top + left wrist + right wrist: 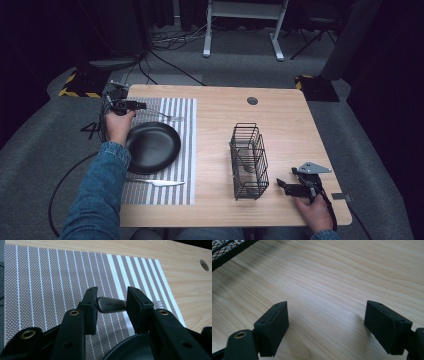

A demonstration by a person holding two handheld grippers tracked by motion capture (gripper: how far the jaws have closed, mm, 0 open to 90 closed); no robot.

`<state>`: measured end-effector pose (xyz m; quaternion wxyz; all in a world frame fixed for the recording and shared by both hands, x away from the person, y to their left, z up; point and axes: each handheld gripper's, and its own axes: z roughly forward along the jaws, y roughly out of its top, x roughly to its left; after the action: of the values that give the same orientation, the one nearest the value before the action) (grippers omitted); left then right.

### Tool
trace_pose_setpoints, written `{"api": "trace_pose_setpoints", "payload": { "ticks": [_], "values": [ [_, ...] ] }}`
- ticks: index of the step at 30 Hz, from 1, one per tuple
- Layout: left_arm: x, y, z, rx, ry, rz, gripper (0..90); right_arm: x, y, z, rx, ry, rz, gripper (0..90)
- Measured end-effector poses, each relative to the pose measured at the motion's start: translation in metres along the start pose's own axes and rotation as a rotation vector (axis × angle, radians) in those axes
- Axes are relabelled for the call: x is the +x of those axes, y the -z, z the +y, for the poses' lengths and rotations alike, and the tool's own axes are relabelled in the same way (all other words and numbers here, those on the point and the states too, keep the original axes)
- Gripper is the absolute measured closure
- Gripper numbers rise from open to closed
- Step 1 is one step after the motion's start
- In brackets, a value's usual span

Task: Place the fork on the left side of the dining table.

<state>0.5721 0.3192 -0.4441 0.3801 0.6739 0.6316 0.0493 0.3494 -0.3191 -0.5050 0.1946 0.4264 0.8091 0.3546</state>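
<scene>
I see a black plate (152,146) on the striped placemat (186,150), with a white knife (159,183) just beside its near edge. To the right, well apart, a black wire basket (248,161) stands upright on the wooden table (220,115).

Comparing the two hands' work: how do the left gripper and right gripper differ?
The left gripper is shut on a fork handle over the striped placemat; the right gripper is open, with nothing between its jaws. The left is at the table's far left, the right near the wire basket. Both have black jaws.
</scene>
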Motion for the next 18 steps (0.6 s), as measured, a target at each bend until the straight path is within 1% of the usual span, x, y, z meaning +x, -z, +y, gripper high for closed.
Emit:
{"api": "trace_pose_setpoints", "payload": {
  "ticks": [2, 3, 8, 10, 11, 15, 18],
  "values": [
    [0.001, 0.000, 0.000, 0.000, 0.003, 0.000, 61.3, 0.000, 0.000, 0.000, 0.000, 0.000, 0.000, 19.6],
    [0.004, -0.002, -0.001, 0.003, 0.016, 0.000, 61.1, 0.000, 0.000, 0.000, 0.000, 0.000, 0.000, 19.6],
    [0.007, -0.003, -0.002, 0.001, 0.026, -0.004, 60.9, 0.000, 0.000, 0.000, 0.000, 0.000, 0.000, 19.6],
    [0.008, -0.001, -0.002, -0.003, 0.026, 0.010, 61.6, 0.000, 0.000, 0.000, 0.001, 0.000, 0.000, 19.6],
    [0.009, -0.001, -0.002, -0.009, 0.038, 0.000, 61.5, 0.000, 0.000, 0.000, 0.000, 0.000, 0.000, 19.7],
    [0.010, -0.002, -0.001, -0.009, 0.039, 0.002, 61.2, 0.000, 0.000, 0.000, 0.001, 0.000, 0.000, 19.6],
    [0.012, -0.004, -0.002, -0.002, 0.053, 0.001, 60.9, 0.000, 0.000, 0.000, 0.000, 0.000, 0.000, 19.6]
  ]
}}
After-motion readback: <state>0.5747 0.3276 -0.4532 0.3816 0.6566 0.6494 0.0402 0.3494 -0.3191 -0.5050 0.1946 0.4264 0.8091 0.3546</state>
